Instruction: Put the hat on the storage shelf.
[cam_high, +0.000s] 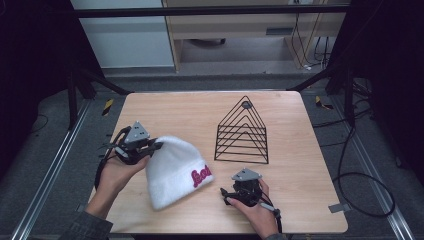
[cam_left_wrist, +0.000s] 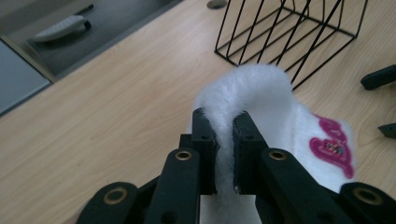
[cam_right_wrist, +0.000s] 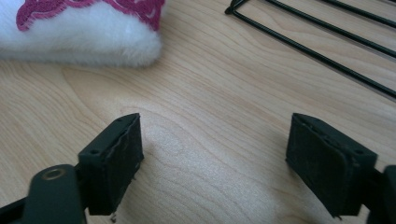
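Fleece fills the narrow gap between my left gripper's (cam_left_wrist: 224, 154) jaws: they pinch a raised fold of the white hat (cam_high: 172, 170), at its rounded top end as the high view shows it. From there the hat slopes down and lies on the wooden table (cam_high: 200, 107), its pink lettering (cam_left_wrist: 332, 145) too blurred for me to read. My right gripper (cam_right_wrist: 215, 161) has its jaws spread wide over bare wood, holding nothing, near the hat's cuffed edge (cam_right_wrist: 107, 46) but apart from it. Beyond stands the black wire rack (cam_high: 242, 132), cut off at the frame in both gripper views. My hand (cam_high: 252, 207) hides most of the right gripper's body from above.
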